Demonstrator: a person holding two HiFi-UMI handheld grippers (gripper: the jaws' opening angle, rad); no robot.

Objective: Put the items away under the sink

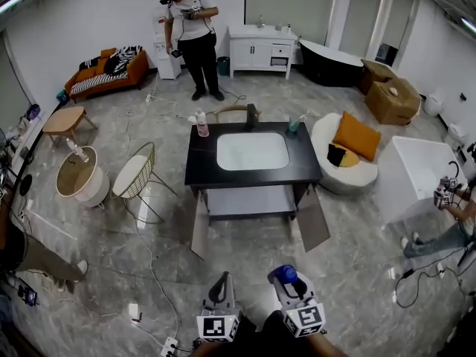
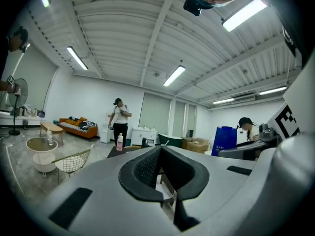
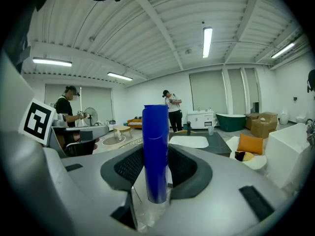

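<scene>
The sink cabinet stands mid-room with a black top, a white basin and both lower doors swung open onto a shelf. A pink bottle and a teal bottle stand on the top's far corners. My right gripper is shut on an upright blue bottle, held near my body, well short of the cabinet. Beside it, my left gripper is shut with nothing in it.
A wire chair and a round side table stand left of the cabinet. A white seat with an orange cushion and a white tub stand right. Cables and a power strip lie on the floor. A person stands behind.
</scene>
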